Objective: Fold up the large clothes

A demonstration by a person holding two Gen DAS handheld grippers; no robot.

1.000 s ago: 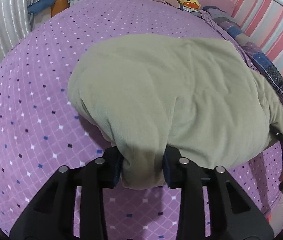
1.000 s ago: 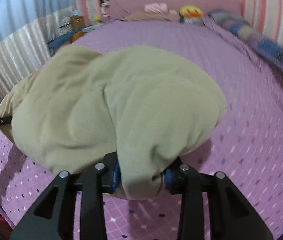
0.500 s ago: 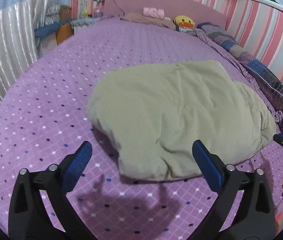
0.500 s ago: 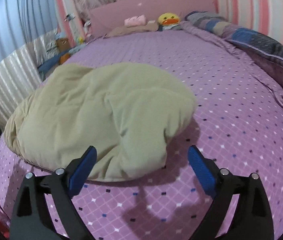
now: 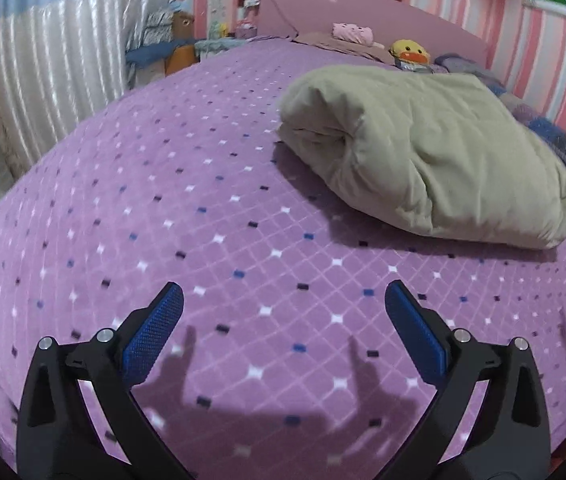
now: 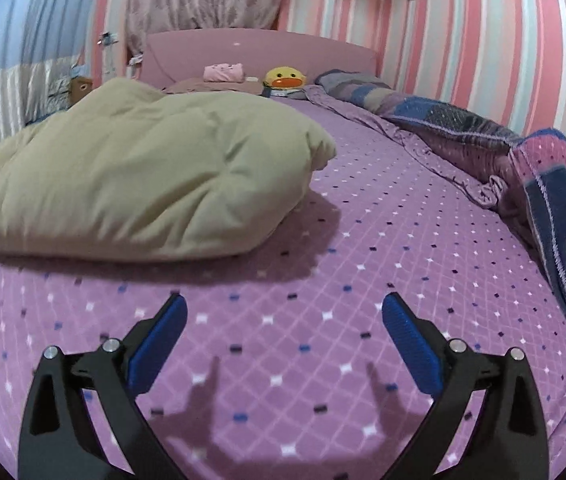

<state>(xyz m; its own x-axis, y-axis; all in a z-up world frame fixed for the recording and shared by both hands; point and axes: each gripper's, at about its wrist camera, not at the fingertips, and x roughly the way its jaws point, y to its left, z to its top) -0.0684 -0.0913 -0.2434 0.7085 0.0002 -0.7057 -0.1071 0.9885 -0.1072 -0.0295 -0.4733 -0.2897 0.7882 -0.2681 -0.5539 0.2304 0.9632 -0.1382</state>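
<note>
L gripper (image 5: 284,304) spread wide, empty | R gripper (image 6: 284,306) still opening, nothing btwn jaws | folded garment (image 5: 431,152) on bed (image 5: 203,200) at 1 o'clock; R view 10 o'clock | risk: puffy bundle springs open w/o hold

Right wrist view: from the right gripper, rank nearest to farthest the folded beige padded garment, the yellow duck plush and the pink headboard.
1. Folded beige padded garment, ahead to the left on the purple bedspread.
2. Yellow duck plush, at the bed's far end, centre.
3. Pink headboard, behind the plush, against the wall.
</note>
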